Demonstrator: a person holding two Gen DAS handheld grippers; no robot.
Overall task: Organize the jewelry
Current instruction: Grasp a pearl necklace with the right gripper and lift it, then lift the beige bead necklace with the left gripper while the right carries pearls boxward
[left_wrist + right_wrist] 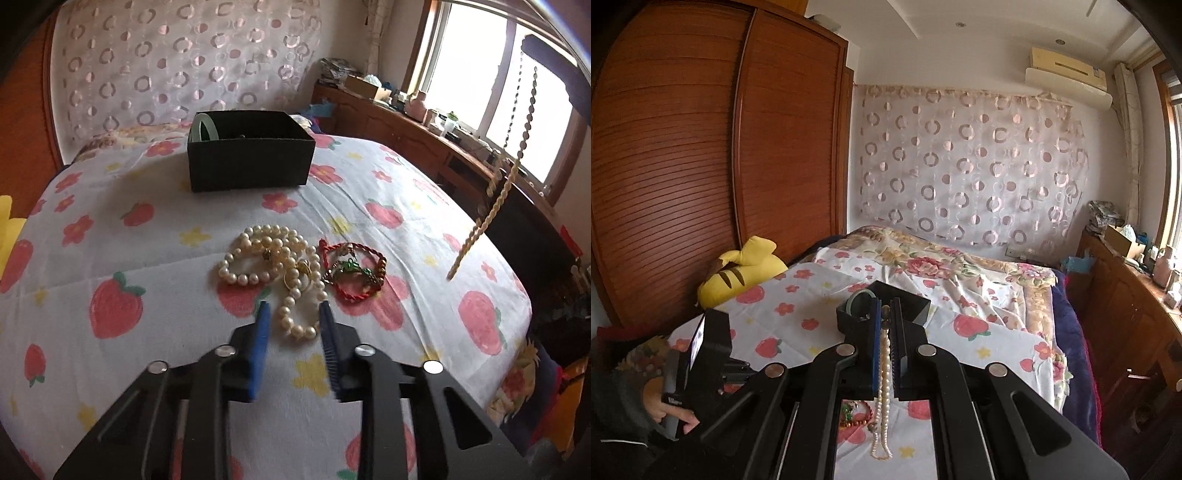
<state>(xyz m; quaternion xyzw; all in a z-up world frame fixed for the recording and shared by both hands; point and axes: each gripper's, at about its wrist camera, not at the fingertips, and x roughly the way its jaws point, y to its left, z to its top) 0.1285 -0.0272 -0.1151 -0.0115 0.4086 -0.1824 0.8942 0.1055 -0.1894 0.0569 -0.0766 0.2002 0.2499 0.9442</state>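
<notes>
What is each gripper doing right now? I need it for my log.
Left gripper: open, fingers either side of the large-pearl necklace, not pinching it.
Right gripper: shut on a thin pearl strand that hangs from it.

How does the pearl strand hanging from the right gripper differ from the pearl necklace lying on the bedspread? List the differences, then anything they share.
1. The hanging pearl strand has small beads; the pearl necklace on the bedspread has large round ones.
2. The strand dangles straight, off the bed; the necklace lies coiled in loops.
3. The strand is pinched in the right gripper; the necklace's lowest loop lies between the left gripper's pads, unpinched.

Both are cream-white beaded jewellery, still outside the black box.
</notes>
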